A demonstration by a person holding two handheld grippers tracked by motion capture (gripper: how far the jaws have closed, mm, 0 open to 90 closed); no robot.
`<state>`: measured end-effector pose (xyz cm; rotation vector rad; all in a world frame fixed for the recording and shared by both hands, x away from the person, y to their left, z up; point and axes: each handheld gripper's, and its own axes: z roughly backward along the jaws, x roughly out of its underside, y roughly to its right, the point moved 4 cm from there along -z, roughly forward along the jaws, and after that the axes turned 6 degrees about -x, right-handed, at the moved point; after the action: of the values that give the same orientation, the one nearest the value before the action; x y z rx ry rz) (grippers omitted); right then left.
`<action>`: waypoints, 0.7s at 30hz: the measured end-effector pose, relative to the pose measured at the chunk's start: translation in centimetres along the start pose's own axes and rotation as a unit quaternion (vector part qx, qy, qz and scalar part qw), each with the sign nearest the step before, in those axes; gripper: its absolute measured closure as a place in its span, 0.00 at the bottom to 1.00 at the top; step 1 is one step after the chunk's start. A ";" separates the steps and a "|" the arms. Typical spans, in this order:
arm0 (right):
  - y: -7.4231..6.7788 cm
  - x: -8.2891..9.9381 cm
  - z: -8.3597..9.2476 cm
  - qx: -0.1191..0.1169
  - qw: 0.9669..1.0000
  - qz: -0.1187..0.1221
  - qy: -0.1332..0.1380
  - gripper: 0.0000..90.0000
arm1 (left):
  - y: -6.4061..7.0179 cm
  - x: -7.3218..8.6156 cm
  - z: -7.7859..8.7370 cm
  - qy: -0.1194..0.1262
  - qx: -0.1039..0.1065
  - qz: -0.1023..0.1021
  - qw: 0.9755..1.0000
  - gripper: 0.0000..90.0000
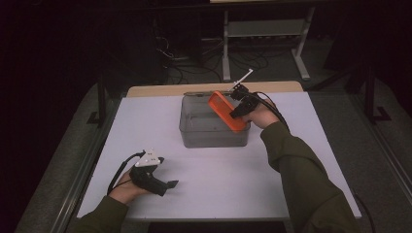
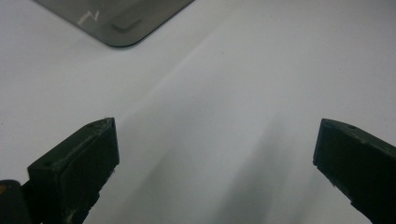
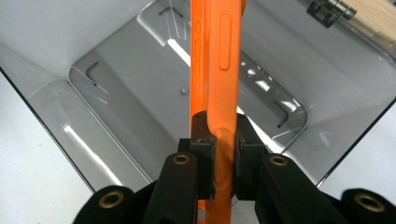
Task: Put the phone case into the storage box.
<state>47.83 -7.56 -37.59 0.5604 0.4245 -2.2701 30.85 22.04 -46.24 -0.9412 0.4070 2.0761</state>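
An orange phone case [image 1: 225, 110] hangs tilted over the right side of a clear grey plastic bin [image 1: 194, 138] in the middle of the white table. My right gripper [image 1: 238, 110] is shut on the case's lower edge. In the right gripper view the case [image 3: 219, 70] runs edge-on between the two pads [image 3: 203, 154], with the bin's empty floor [image 3: 140, 102] below it. My left gripper [image 1: 167, 185] rests near the table's front left, apart from the bin. Its jaws stand wide in the left gripper view [image 2: 215, 163] with nothing but table between them.
The white table top [image 1: 218, 179] spreads around the bin, with a wooden strip [image 1: 160, 90] along its far edge. A corner of the bin [image 2: 116, 23] shows at the top of the left gripper view. Behind the table stand a metal frame [image 1: 265, 29] and cables on the dark floor.
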 end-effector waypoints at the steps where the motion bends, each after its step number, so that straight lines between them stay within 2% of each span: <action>1: 0.0 -0.1 -0.1 -0.001 1.000 -0.003 -0.003 0.89 | 0.0 0.0 0.0 0.000 0.000 0.000 1.000 0.00; 9: -0.1 -0.4 -0.7 -0.001 0.999 -0.015 -0.031 0.89 | 0.0 0.0 0.0 0.001 0.000 -0.001 1.000 0.00; 21: -0.1 -0.6 -1.5 0.003 0.998 -0.015 -0.066 0.89 | 0.0 0.0 0.0 0.001 0.001 0.000 1.000 0.00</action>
<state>48.60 -6.45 -38.53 0.4059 0.3621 -2.3220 30.84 22.05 -46.23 -0.9427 0.4095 2.0748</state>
